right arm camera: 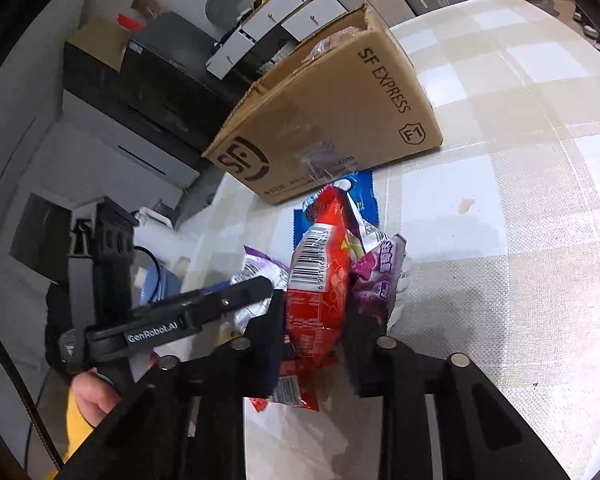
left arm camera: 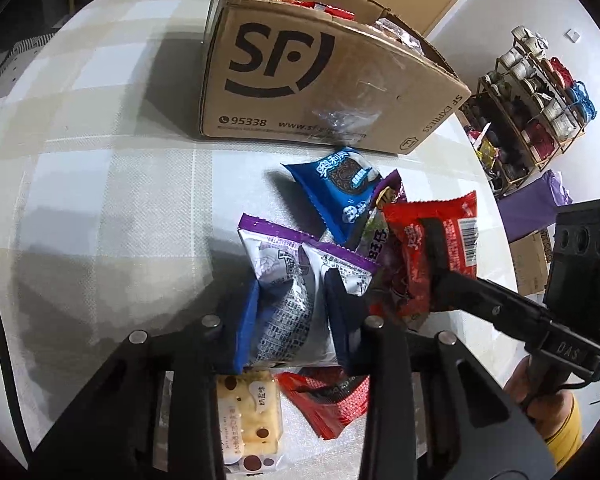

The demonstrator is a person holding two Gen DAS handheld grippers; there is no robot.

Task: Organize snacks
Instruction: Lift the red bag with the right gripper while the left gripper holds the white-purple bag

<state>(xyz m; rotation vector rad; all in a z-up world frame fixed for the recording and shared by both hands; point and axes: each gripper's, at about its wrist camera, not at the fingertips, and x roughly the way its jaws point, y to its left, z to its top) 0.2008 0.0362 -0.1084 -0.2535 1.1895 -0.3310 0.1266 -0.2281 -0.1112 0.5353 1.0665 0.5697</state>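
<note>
Checked cloth (left arm camera: 100, 184), brown box (left arm camera: 324, 80), seemingly red packet (right arm camera: 320, 288).

Glossy foil packets (left arm camera: 288, 280), matt cardboard box (left arm camera: 324, 80)

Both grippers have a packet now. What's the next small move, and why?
Probably lift both and carry them toward the open cardboard box. The left gripper is shut on the white and purple packet, the right gripper on the red packet. The box already holds snacks, and the blue packet lies in between, so go over it.

table (left arm camera: 100, 184), checked cloth | on it: cardboard box (left arm camera: 320, 80); snack packets (left arm camera: 340, 196); cracker pack (left arm camera: 248, 412)
</note>
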